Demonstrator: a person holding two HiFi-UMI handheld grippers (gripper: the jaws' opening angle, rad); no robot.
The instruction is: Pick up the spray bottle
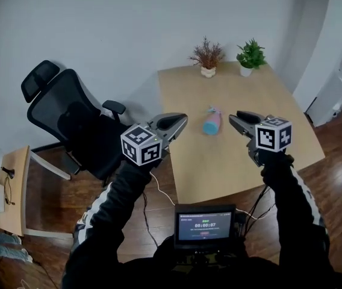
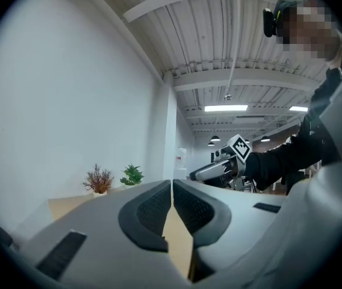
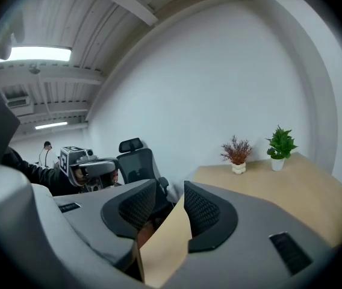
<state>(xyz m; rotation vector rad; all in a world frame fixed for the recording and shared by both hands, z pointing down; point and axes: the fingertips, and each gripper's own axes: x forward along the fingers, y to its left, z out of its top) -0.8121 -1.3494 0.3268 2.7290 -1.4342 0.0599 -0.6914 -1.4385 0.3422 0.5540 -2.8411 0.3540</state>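
Note:
The spray bottle (image 1: 212,123), light blue with a pink top, lies on its side near the middle of the wooden table (image 1: 243,161). My left gripper (image 1: 182,121) hangs off the table's left edge, to the left of the bottle, jaws shut and empty (image 2: 171,188). My right gripper (image 1: 233,120) is over the table just right of the bottle, apart from it, and stands open with nothing between its jaws (image 3: 171,189). Neither gripper view shows the bottle. Each gripper view shows the other gripper across from it.
Two potted plants, a reddish one (image 1: 207,56) and a green one (image 1: 251,55), stand at the table's far edge. A black office chair (image 1: 68,116) sits left of the table. A small side table (image 1: 8,191) with clutter is at the far left. A chest-mounted screen (image 1: 204,226) is below.

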